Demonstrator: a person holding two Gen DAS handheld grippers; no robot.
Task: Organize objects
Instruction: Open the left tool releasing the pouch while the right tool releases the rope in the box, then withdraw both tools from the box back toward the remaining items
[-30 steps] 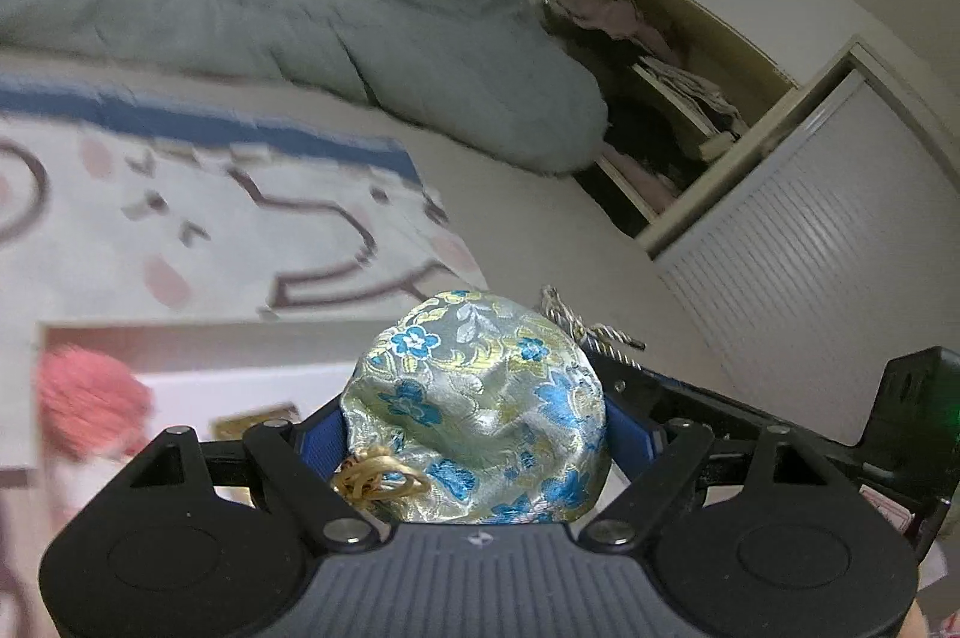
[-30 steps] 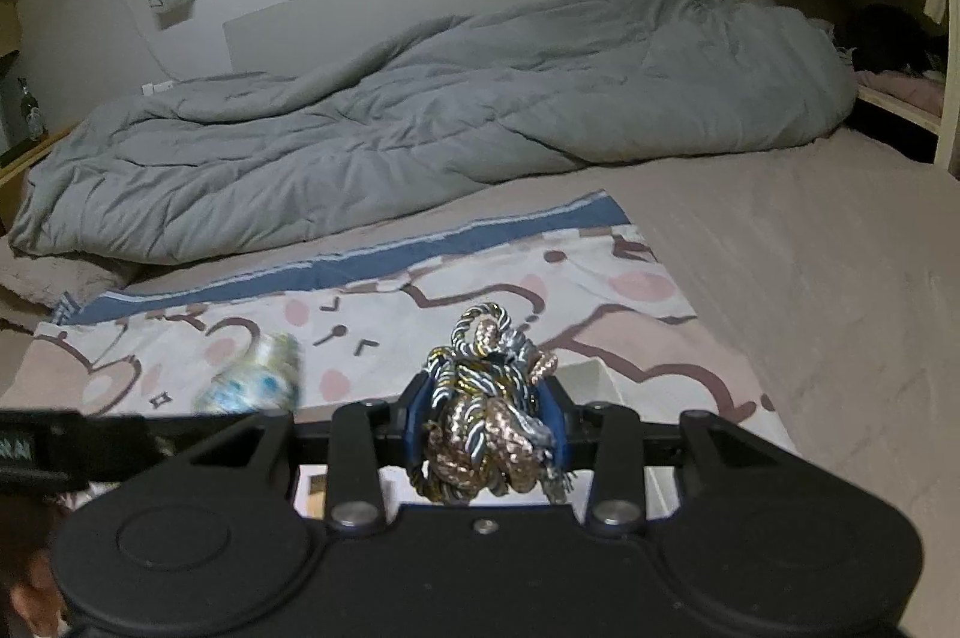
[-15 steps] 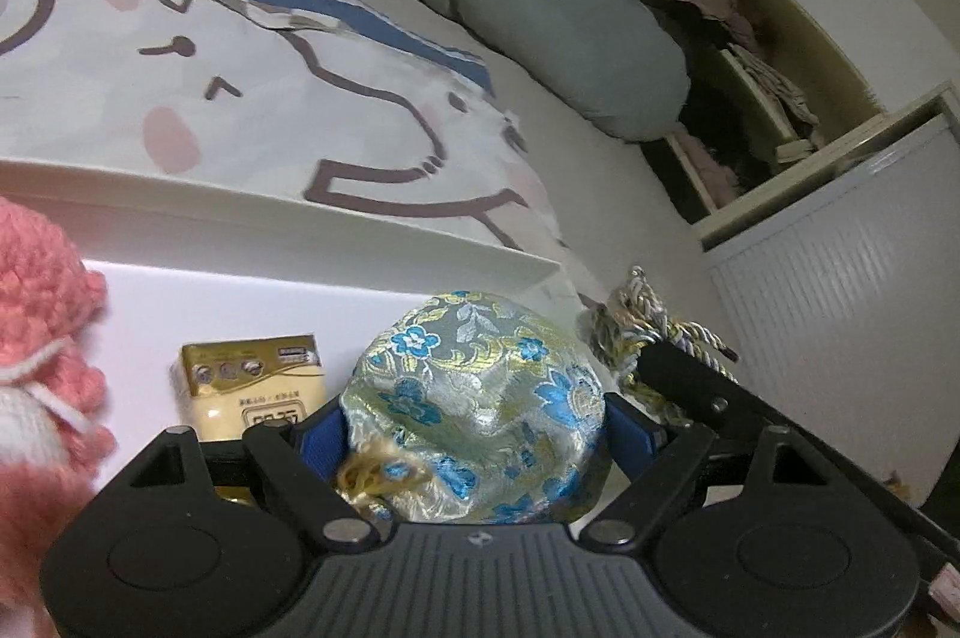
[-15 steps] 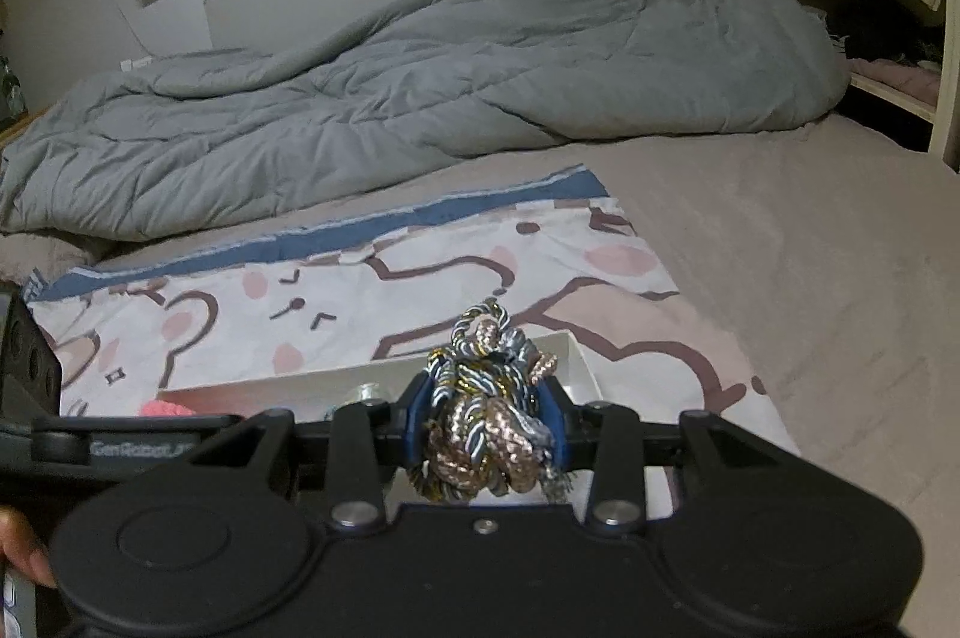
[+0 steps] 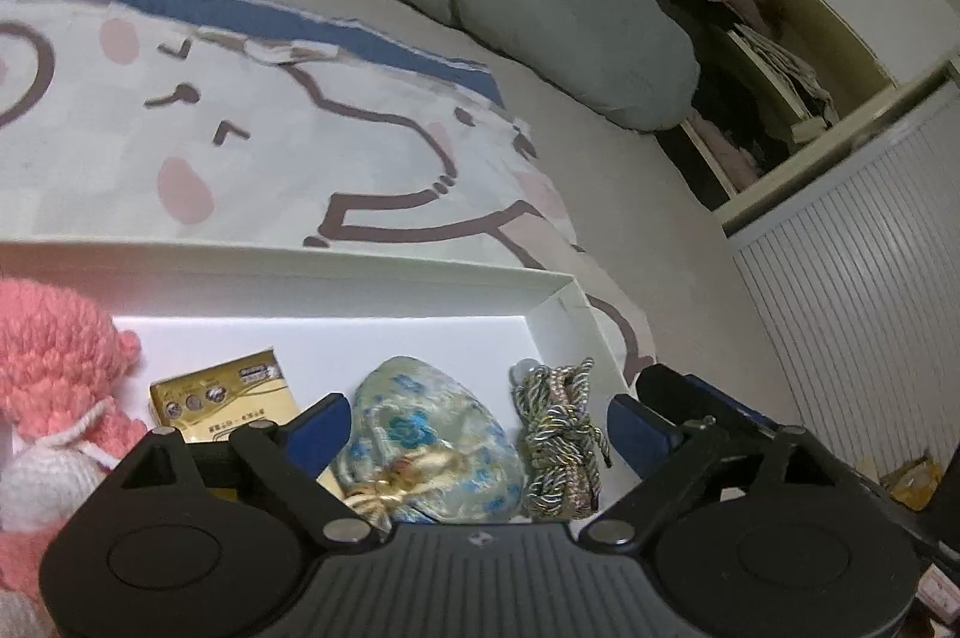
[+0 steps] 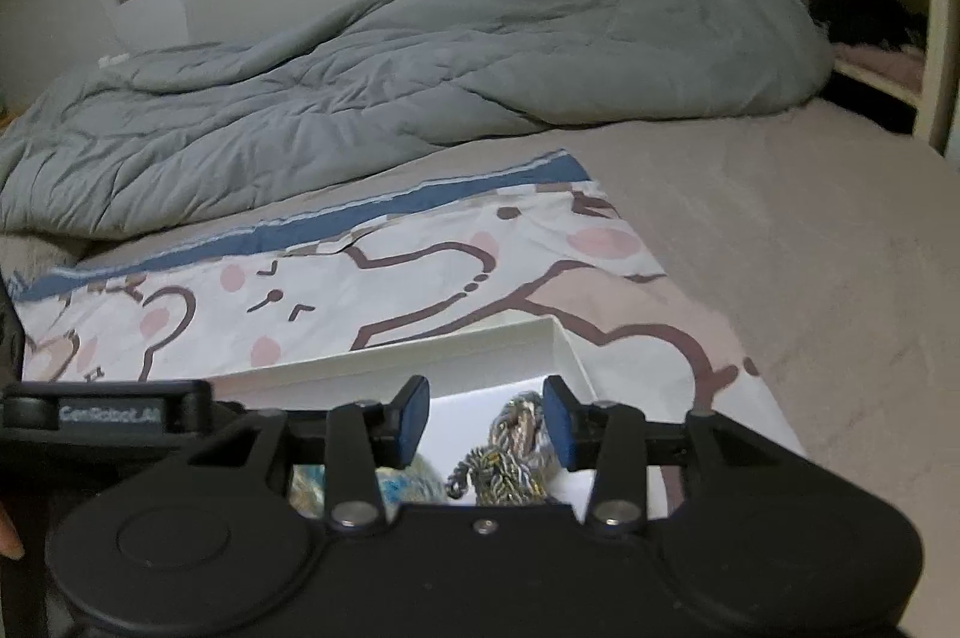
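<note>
A white box (image 5: 558, 305) sits on the bed. In it lie a blue-and-gold brocade pouch (image 5: 423, 443), a knotted braided cord (image 5: 561, 434), a gold packet (image 5: 225, 398) and a pink knitted doll (image 5: 54, 386). My left gripper (image 5: 480, 425) is open above the pouch and cord, touching neither. My right gripper (image 6: 487, 416) is open just above the cord (image 6: 510, 464); the pouch (image 6: 414, 479) shows partly behind its left finger. The box rim (image 6: 420, 350) lies right in front.
A cartoon-print sheet (image 5: 270, 146) lies under the box. A grey duvet (image 6: 390, 86) is bunched at the back of the bed. An open shelf unit with clothes (image 5: 756, 56) and a ribbed cabinet door (image 5: 870, 308) stand at the right.
Both grippers came down over the white box and opened. The left let go of the pouch and the right let go of the cord; both objects now lie in the box.
</note>
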